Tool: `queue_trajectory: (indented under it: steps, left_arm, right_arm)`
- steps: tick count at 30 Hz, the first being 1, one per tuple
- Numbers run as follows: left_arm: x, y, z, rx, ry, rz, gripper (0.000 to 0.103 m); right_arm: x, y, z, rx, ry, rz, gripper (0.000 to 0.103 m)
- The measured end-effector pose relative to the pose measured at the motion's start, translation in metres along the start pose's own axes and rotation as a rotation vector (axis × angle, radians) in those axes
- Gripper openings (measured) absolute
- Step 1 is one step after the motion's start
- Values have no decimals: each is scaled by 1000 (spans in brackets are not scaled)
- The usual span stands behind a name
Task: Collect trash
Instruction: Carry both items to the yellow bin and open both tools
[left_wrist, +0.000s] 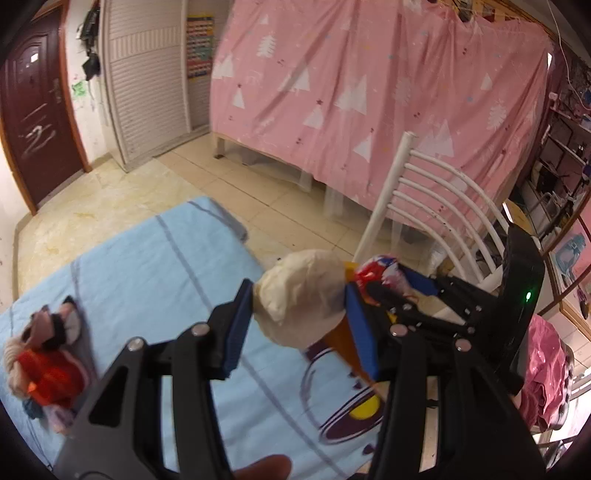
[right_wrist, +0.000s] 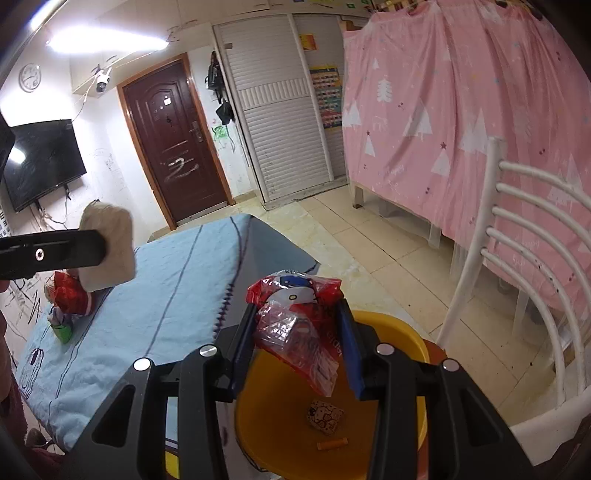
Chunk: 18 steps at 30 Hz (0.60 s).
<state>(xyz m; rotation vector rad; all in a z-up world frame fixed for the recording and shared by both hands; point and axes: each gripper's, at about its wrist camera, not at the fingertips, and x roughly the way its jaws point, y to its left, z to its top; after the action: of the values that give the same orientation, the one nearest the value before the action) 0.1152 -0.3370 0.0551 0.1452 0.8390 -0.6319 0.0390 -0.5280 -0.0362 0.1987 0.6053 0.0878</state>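
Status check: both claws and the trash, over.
Left claw shut on cream crumpled paper wad. Right claw shut on red plastic wrapper, above yellow plastic bin. Nothing blocking.

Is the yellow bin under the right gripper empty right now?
No, the yellow bin already holds a small printed box and an orange stick-like scrap on its bottom.

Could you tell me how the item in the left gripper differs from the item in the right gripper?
The cream wad is plain, opaque and rounded; the red wrapper is glossy, printed and crinkled flat. The wad is above the blue cloth; the wrapper hangs over the yellow bin. Both are clamped between blue pads.
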Motion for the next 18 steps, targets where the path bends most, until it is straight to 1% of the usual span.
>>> queue_trajectory:
  steps: [2,4,6,7,8,9,12,18]
  left_arm:
    - [11,-11,4,12,11,-13,49]
    - [18,-18,6,18,16,-21,49]
    - [28,-26,9,24,29,-40,49]
    - [32,-28,10,23,35,-47,50]
    - [36,-31,11,18,42,-51,57]
    - [39,-31,13,10,49,-58,61]
    - [43,-34,15,-5,66,-86,62]
    - [34,-25,15,-24,62,-88,62]
  right_arm:
    - [1,-9,-3,19,7,11,39]
    - [3,-13,-6,27,16,13,44]
    - [3,-17,-8,33,20,13,56]
    - [3,-19,-10,40,18,14,59]
    - [2,-21,-11,46,16,14,64]
    - [2,-24,-11,51,14,13,66]
    - [1,-27,-12,59,13,8,67]
    - [0,-27,-10,55,14,10,67]
